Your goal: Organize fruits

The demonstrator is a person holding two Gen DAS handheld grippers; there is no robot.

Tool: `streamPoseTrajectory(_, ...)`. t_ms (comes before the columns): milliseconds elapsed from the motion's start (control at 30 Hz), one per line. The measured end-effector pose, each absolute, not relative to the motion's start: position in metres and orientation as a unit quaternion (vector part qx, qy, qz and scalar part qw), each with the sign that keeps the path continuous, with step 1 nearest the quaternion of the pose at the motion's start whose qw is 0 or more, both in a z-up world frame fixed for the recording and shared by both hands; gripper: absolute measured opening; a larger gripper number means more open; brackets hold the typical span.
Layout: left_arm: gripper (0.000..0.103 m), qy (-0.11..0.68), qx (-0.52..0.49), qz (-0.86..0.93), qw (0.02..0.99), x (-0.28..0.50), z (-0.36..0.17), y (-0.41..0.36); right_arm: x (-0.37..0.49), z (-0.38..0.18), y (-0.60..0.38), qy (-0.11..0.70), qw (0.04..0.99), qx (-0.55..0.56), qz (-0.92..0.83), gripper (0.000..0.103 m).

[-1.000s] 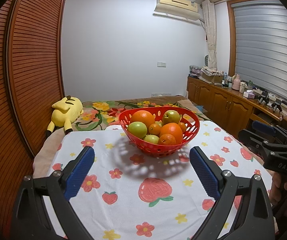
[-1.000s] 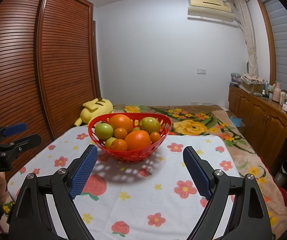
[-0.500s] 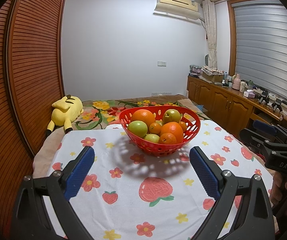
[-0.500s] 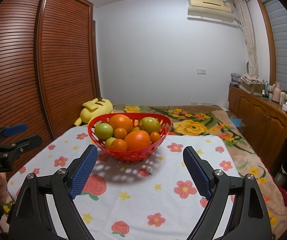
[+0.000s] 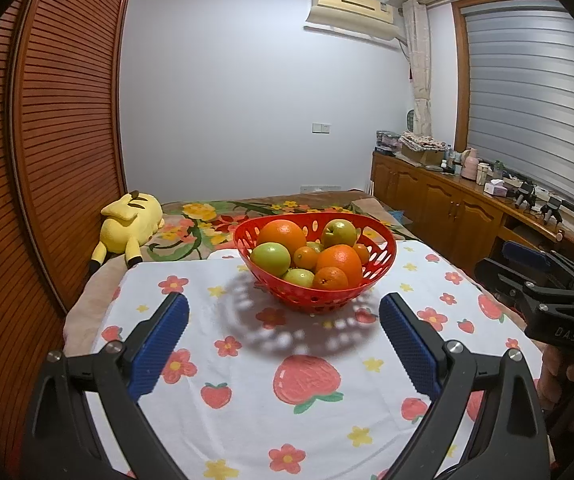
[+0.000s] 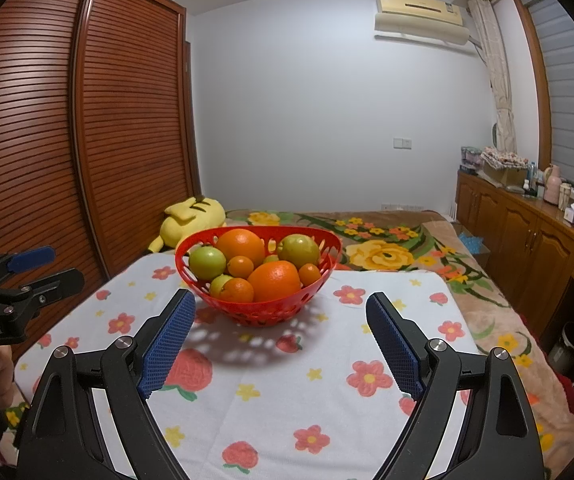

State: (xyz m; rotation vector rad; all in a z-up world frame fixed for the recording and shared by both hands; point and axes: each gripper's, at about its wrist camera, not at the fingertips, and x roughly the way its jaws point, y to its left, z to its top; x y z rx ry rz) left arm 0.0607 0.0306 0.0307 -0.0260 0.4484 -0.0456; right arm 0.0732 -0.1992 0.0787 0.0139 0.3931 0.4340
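Note:
A red perforated basket (image 5: pixel 383 258) stands on the far half of a white flower-and-strawberry cloth (image 5: pixel 247 396). It holds oranges (image 5: pixel 282 234), green apples (image 5: pixel 270 258) and small tangerines. It also shows in the right wrist view (image 6: pixel 191 272). My left gripper (image 5: pixel 283 314) is open and empty, short of the basket. My right gripper (image 6: pixel 280 310) is open and empty, just in front of the basket. Each gripper shows at the edge of the other's view: the right one (image 5: pixel 543 276), the left one (image 6: pixel 19 276).
A yellow plush toy (image 5: pixel 129 226) lies on the floral bedspread (image 6: pixel 387 244) behind the table. A slatted wooden wardrobe (image 5: pixel 47 140) stands on the left. A wooden cabinet (image 5: pixel 447 200) with clutter runs along the right wall.
The left wrist view has crept slightly forward and up; the basket looks much the same. The right gripper has not visibly moved.

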Motion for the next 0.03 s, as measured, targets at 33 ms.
streamPoseTrajectory(33,0.097,0.223,-0.013,-0.023,0.975,0.0613,0.0308,0.0297,0.073,0.0788,-0.1993,0.193,0.958,0.007,0.214,0.089)
